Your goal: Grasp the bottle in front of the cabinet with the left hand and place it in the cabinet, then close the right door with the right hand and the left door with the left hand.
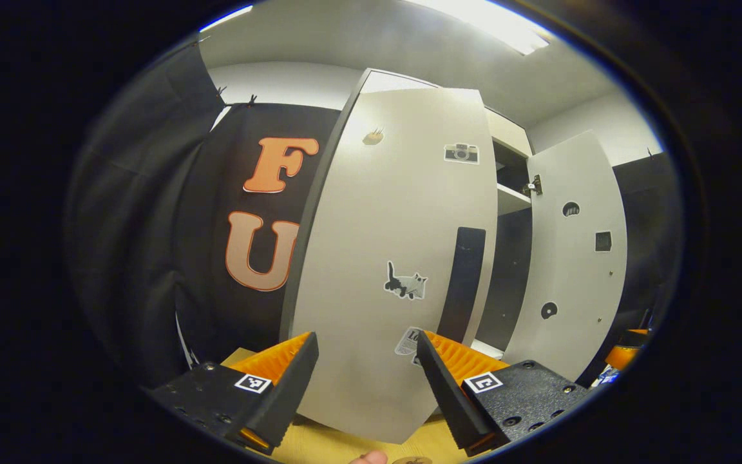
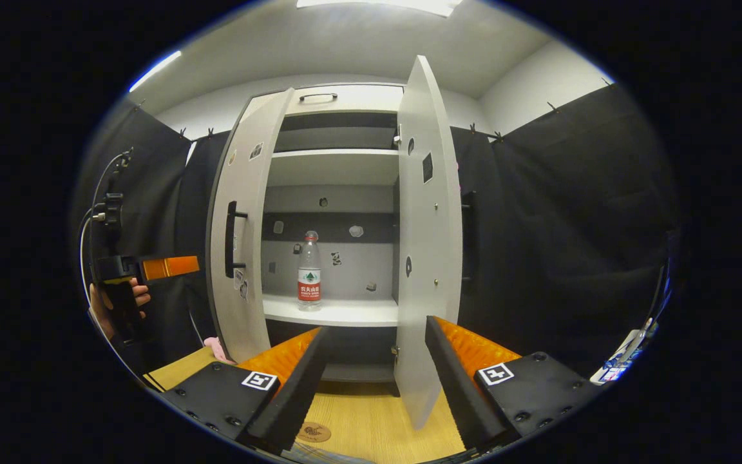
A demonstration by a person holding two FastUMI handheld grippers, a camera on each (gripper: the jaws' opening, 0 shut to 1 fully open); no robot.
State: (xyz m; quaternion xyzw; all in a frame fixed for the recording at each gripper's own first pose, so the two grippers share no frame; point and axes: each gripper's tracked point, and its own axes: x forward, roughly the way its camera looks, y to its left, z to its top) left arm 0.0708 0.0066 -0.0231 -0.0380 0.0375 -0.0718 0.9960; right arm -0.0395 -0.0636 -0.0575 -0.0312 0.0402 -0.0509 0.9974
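A clear water bottle (image 2: 309,270) with a red label stands upright on a shelf (image 2: 339,312) inside the white cabinet. Both doors hang open. In the right gripper view the left door (image 2: 242,238) carries a dark handle (image 2: 234,238), and the right door (image 2: 426,258) stands edge-on just ahead of my right gripper (image 2: 374,380), which is open and empty. A hand holds my left gripper (image 2: 145,267) out to the left of the left door. In the left gripper view my left gripper (image 1: 368,380) is open and faces the left door's (image 1: 397,258) stickered outer face, near its handle (image 1: 464,283).
The cabinet stands on a light wooden tabletop (image 2: 371,419). An upper shelf (image 2: 335,154) spans the cabinet above the bottle. Black cloth walls close in on both sides. The right door (image 1: 570,258) shows beyond the left one, with an orange-and-black object (image 1: 628,348) at the far right.
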